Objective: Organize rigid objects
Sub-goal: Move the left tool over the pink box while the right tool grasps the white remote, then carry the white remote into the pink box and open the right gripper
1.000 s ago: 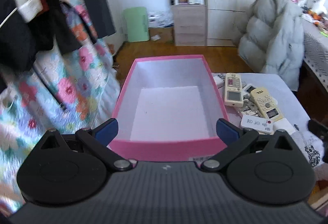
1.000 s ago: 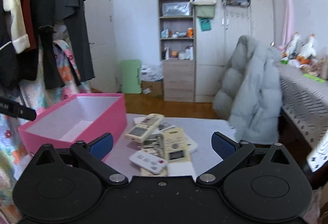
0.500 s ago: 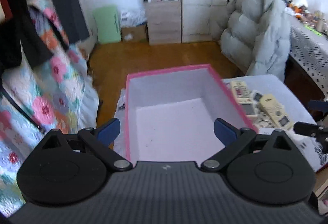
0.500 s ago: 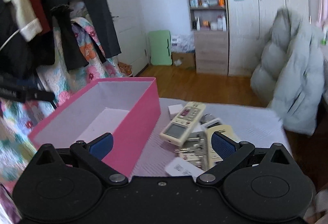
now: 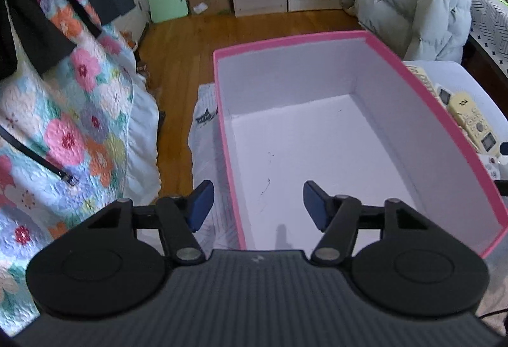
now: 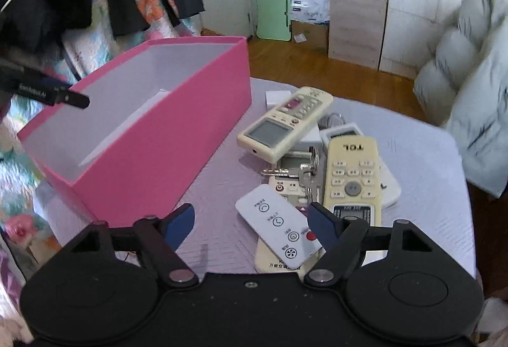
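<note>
Right wrist view: the right gripper (image 6: 249, 226) hangs over a heap of remote controls on a pale lilac tablecloth (image 6: 422, 175). Its jaws are closing, apart and pressing on nothing; the small white remote (image 6: 279, 227) lies partly between the blue pads, under them. Just beyond it a cream remote (image 6: 350, 178) reads "TCL", seen upside down, and a second cream remote with a grey screen (image 6: 282, 123) lies tilted across the pile. A bunch of keys (image 6: 298, 172) rests between them. Chinese characters on a remote under the white one are too small to make out. The pink box (image 6: 177, 137) stands just left of the heap, open-topped, white inside.

In the left wrist view the left gripper (image 5: 255, 204) straddles the box's left wall (image 5: 227, 156), jaws closing, pads not touching it.
</note>
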Available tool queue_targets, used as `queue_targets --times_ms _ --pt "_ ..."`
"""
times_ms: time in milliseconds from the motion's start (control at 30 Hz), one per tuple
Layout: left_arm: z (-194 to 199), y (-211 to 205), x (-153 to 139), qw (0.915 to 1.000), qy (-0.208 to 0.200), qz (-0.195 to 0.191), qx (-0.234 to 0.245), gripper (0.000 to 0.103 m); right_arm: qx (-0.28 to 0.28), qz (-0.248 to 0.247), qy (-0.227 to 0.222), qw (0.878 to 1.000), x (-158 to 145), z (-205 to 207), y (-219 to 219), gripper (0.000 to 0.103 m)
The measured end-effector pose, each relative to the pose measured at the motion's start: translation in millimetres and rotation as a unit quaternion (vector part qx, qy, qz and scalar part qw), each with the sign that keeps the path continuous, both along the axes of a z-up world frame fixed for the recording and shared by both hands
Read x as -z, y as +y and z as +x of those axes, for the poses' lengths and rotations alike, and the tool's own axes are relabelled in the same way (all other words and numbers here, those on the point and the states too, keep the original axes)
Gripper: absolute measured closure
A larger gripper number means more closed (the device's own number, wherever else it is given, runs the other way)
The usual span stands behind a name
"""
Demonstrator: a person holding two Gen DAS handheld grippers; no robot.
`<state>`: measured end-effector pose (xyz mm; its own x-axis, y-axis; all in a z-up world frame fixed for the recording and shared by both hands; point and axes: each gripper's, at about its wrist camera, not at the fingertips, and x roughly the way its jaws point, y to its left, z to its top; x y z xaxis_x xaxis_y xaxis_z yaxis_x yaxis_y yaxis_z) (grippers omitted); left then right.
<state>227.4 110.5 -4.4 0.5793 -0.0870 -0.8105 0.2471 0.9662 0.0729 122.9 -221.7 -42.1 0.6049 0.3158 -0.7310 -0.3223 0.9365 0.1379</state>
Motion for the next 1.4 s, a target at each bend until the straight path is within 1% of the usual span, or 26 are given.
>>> queue_targets --times_ms 100,167,200,233,267,300,367,433,500,533,567,633,700,733,767,800,833,867,900,933,967,1033,1100,1200,1333,1400 --pt "15 9 11 0.9991 0.013 0.011 -0.038 0.039 -0.004 -0.024 -0.002 1.0 9 7 2 0.022" --pt "23 16 15 0.9986 0.017 0.007 -0.05 0.044 -0.017 -0.053 -0.005 0.998 15 10 6 0.024" --pt "24 18 16 0.9985 0.017 -0.003 -0.053 0.063 -0.022 -0.066 -0.002 0.998 18 11 7 0.027" --pt "25 21 17 0.9982 0.017 -0.014 -0.056 0.091 -0.025 -0.072 0.003 0.997 20 11 8 0.041" --pt "25 23 18 0.9978 0.021 -0.032 -0.054 0.096 -0.026 -0.073 0.006 0.997 20 11 8 0.052" --pt "23 24 17 0.9972 0.02 -0.046 -0.056 0.098 -0.026 -0.067 0.007 0.997 20 9 7 0.055" --pt "20 19 16 0.9976 0.003 -0.038 -0.057 0.099 -0.031 -0.054 0.004 0.998 18 7 4 0.075" --pt "19 18 16 0.9963 -0.006 -0.045 -0.073 0.1 -0.032 -0.05 0.004 0.998 17 6 5 0.076" --pt "18 15 17 0.9965 -0.015 -0.038 -0.073 0.1 -0.033 -0.053 0.0 0.998 19 6 6 0.076" --pt "19 13 17 0.9966 -0.022 -0.034 -0.072 0.1 -0.035 -0.053 -0.003 0.998 19 7 6 0.073" --pt "20 10 19 0.9972 -0.023 -0.026 -0.067 0.1 -0.035 -0.054 -0.004 0.998 20 7 6 0.062" --pt "22 9 20 0.9973 -0.018 -0.025 -0.067 0.097 -0.034 -0.072 -0.006 0.997 20 11 8 0.047" --pt "22 10 20 0.9972 -0.012 -0.029 -0.068 0.097 -0.051 -0.095 -0.007 0.994 22 14 11 0.04" --pt "24 10 20 0.9971 -0.01 -0.031 -0.069 0.097 -0.061 -0.102 -0.004 0.993 23 16 12 0.033" --pt "24 11 20 0.9968 -0.008 -0.033 -0.072 0.097 -0.071 -0.108 0.001 0.992 25 19 13 0.032" --pt "26 11 21 0.9965 -0.004 -0.036 -0.075 0.097 -0.077 -0.113 0.009 0.99 27 21 13 0.033" --pt "26 12 22 0.9962 -0.003 -0.037 -0.079 0.097 -0.077 -0.12 0.011 0.99 29 23 14 0.037" --pt "25 11 22 0.9962 -0.005 -0.034 -0.08 0.099 -0.074 -0.128 0.006 0.989 30 23 14 0.048" --pt "24 11 21 0.9962 -0.007 -0.034 -0.079 0.101 -0.073 -0.132 0.0 0.988 29 22 15 0.051" --pt "23 11 21 0.9961 -0.006 -0.041 -0.077 0.1 -0.074 -0.126 0.002 0.989 27 22 15 0.057" --pt "21 11 21 0.996 -0.005 -0.05 -0.074 0.1 -0.067 -0.112 0.003 0.991 24 21 13 0.059" --pt "18 10 21 0.9958 -0.007 -0.057 -0.072 0.1 -0.039 -0.083 0.007 0.996 19 21 8 0.059" --pt "15 8 23 0.995 -0.01 -0.064 -0.076 0.1 -0.019 -0.072 0.011 0.997 21 20 6 0.059" --pt "13 7 24 0.9941 -0.012 -0.068 -0.084 0.1 -0.006 -0.075 0.011 0.997 25 19 8 0.058" --pt "12 2 24 0.994 -0.016 -0.059 -0.091 0.1 -0.014 -0.103 0.006 0.995 26 21 18 0.058" --pt "9 0 25 0.994 -0.024 -0.055 -0.091 0.101 -0.011 -0.103 0.008 0.995 26 21 18 0.059"
